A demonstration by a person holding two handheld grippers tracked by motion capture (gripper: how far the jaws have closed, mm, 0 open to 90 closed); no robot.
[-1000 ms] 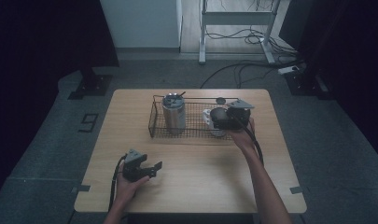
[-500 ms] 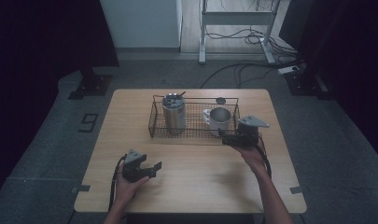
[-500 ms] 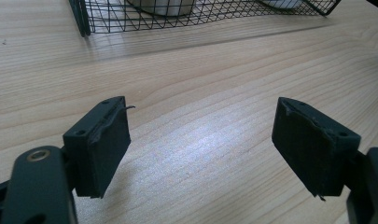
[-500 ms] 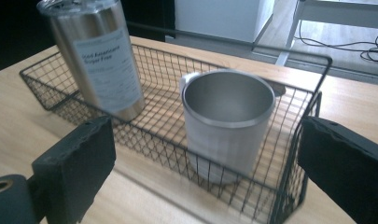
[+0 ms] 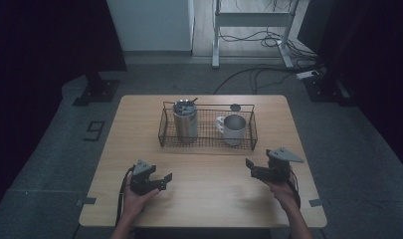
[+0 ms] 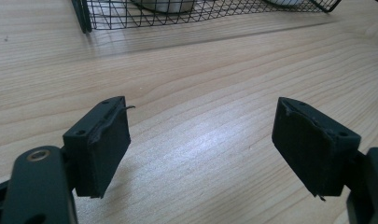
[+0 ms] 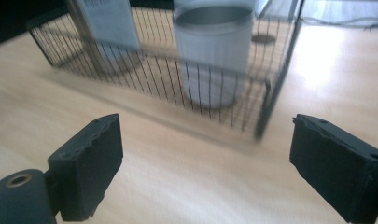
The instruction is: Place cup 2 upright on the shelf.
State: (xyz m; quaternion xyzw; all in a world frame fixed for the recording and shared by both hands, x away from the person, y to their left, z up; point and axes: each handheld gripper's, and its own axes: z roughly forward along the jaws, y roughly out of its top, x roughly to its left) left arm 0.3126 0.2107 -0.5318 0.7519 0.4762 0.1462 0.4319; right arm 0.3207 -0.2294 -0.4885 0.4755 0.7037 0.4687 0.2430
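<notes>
A black wire basket (image 5: 207,144) stands across the far middle of the wooden table (image 5: 204,199). In its left part is a tall steel tumbler (image 5: 185,121) with something dark sticking out of its top. In its right part stands a white mug (image 5: 233,129), handle to the left. My left gripper (image 5: 161,181) rests low at the front left, open, nothing between its jaws. My right gripper (image 5: 250,168) is held at the front right, short of the basket, open and empty. In the right gripper view (image 7: 205,163) the mug (image 7: 213,51) stands behind the basket's mesh (image 7: 154,74).
A small dark disc (image 5: 235,106) lies on the table just behind the basket. The table's front edge runs right before both hands. Beyond the table are a dark floor, cables (image 5: 249,74) and a metal stand (image 5: 253,30).
My right gripper has drawn back from the mug in the basket toward the front right of the table, leaving the mug standing there. The left gripper has not moved.
</notes>
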